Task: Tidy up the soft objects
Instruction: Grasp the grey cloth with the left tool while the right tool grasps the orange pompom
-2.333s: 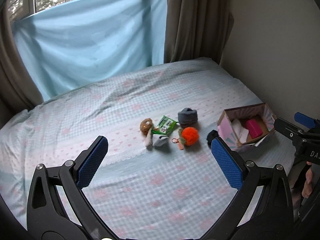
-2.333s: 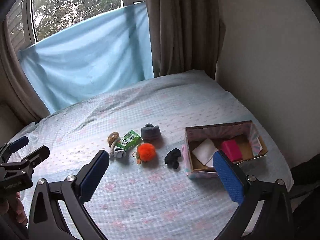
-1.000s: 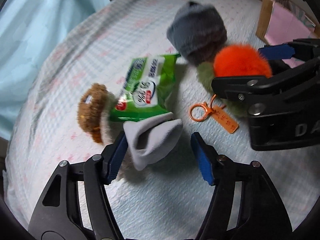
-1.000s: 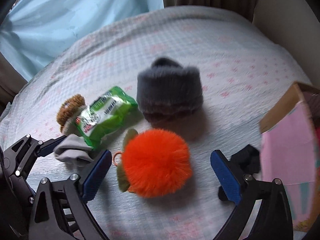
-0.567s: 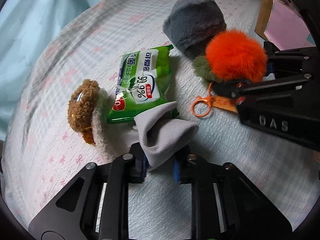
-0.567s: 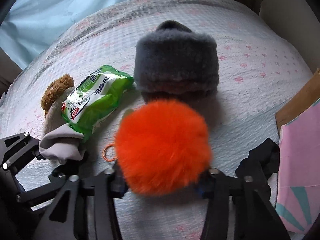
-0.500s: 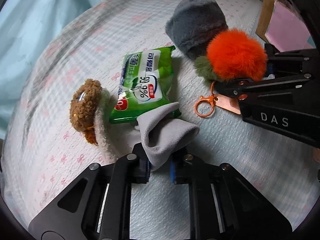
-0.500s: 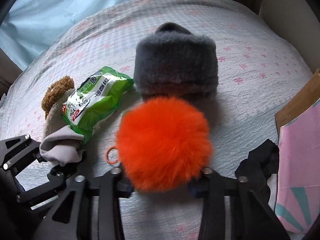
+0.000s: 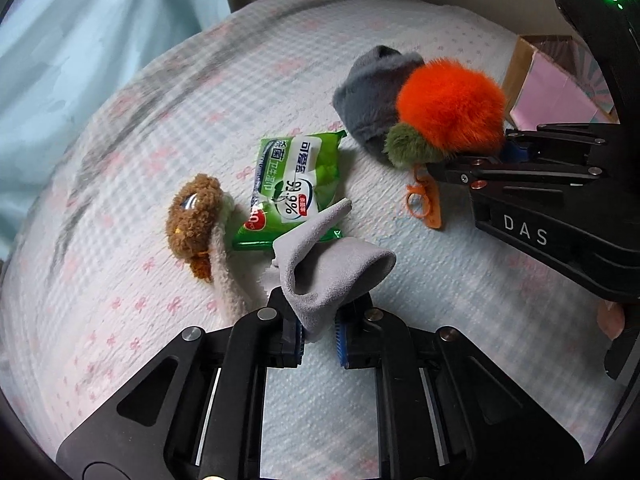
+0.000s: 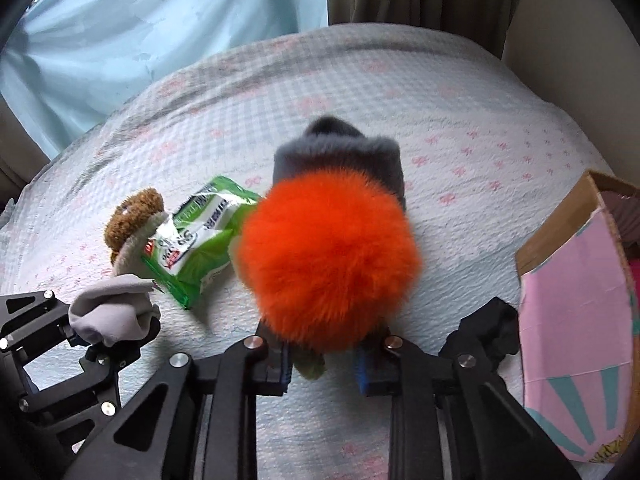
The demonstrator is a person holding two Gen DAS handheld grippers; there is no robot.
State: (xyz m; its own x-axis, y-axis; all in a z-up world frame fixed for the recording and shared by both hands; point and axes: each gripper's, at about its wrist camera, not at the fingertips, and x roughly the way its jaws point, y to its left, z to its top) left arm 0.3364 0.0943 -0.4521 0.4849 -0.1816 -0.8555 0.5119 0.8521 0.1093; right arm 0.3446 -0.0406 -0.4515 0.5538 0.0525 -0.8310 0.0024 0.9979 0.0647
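Left wrist: clamped grey cloth (image 9: 328,268)

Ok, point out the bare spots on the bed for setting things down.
Bare bedspread lies toward the blue curtain, beyond the green packet. It is crowded where the brown plush, packet, grey slipper and cardboard box cluster.

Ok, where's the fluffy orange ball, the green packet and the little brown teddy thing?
fluffy orange ball (image 10: 328,256), right wrist view, middle of its fur
green packet (image 9: 294,188), left wrist view, printed front
brown teddy thing (image 9: 194,216), left wrist view, curly brown body
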